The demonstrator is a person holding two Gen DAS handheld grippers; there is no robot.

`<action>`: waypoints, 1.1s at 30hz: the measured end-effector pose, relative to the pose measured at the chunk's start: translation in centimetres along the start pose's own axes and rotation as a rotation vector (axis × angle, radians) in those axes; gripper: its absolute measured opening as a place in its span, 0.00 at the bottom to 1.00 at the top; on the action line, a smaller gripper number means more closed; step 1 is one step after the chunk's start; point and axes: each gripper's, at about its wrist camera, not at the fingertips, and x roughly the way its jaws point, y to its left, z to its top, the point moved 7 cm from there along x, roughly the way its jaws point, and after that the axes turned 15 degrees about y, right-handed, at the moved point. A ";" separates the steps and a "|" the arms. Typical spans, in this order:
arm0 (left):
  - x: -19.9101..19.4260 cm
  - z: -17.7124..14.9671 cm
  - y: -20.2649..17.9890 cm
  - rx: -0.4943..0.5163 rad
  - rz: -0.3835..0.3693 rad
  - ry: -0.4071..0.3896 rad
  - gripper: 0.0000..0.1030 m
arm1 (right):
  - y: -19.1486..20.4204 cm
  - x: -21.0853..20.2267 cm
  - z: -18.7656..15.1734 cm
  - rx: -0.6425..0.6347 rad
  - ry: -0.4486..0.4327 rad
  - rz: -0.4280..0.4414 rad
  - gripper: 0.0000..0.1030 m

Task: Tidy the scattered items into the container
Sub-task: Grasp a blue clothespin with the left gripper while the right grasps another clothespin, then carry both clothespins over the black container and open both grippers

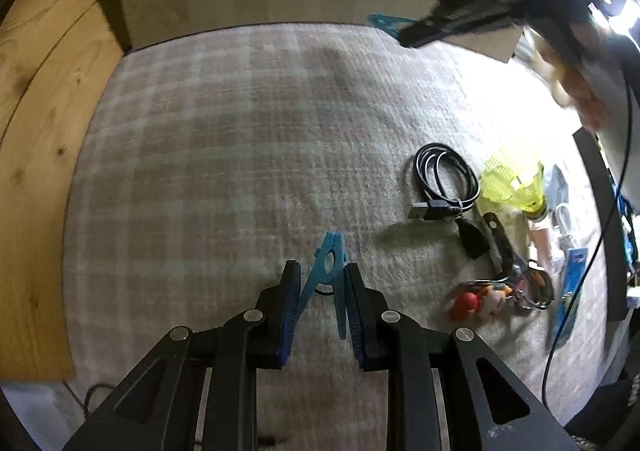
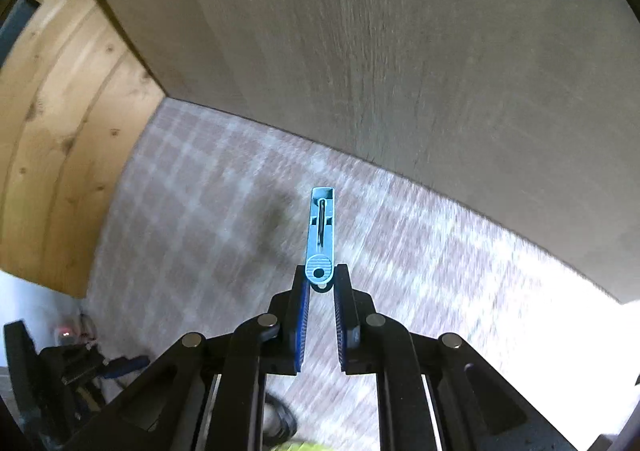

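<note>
1. Left tool (image 1: 322,283) clamped on a blue clothespin (image 1: 329,263), tips pointing away, carried above the checked blanket (image 1: 224,139).
2. Right tool (image 2: 321,283) clamped on the tail of a second blue clothespin (image 2: 321,227), seen edge-on and sticking forward over the same blanket.
3. In the left wrist view, right tool visible top right, dark and blurred, with a blue shape at its tip.
4. Container: possibly the cardboard box (image 1: 496,39) at the blanket's far right edge; too blurred to be sure, contents hidden.
5. Still scattered on the blanket: coiled black cable (image 1: 446,183), yellow mesh piece (image 1: 512,183), red-and-white figure keyring (image 1: 480,301), black-handled metal utensil (image 1: 504,247), blue packet (image 1: 570,283).
6. Judged progress: early; two pins in hand, neither dropped off yet, at least five things left to collect.
</note>
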 end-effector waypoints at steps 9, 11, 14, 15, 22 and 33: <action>-2.9 -0.5 -1.6 -0.035 -0.025 -0.076 0.23 | 0.1 -9.7 -6.9 -0.026 -0.119 0.034 0.10; -4.1 -1.2 -2.8 -0.026 -0.023 -0.091 0.23 | -0.2 -11.1 -9.1 -0.017 -0.146 0.032 0.10; -4.9 -1.7 -5.5 -0.003 -0.028 -0.105 0.23 | -1.0 -13.0 -12.9 0.008 -0.186 0.038 0.10; -5.2 -1.7 -6.7 0.008 -0.029 -0.108 0.23 | -1.5 -13.5 -14.4 0.022 -0.200 0.039 0.10; -5.5 -1.3 -16.2 0.134 -0.084 -0.124 0.23 | -4.6 -15.2 -24.4 0.159 -0.261 0.027 0.10; -3.8 -0.3 -32.7 0.296 -0.217 -0.110 0.23 | -13.4 -18.1 -39.1 0.427 -0.350 -0.034 0.10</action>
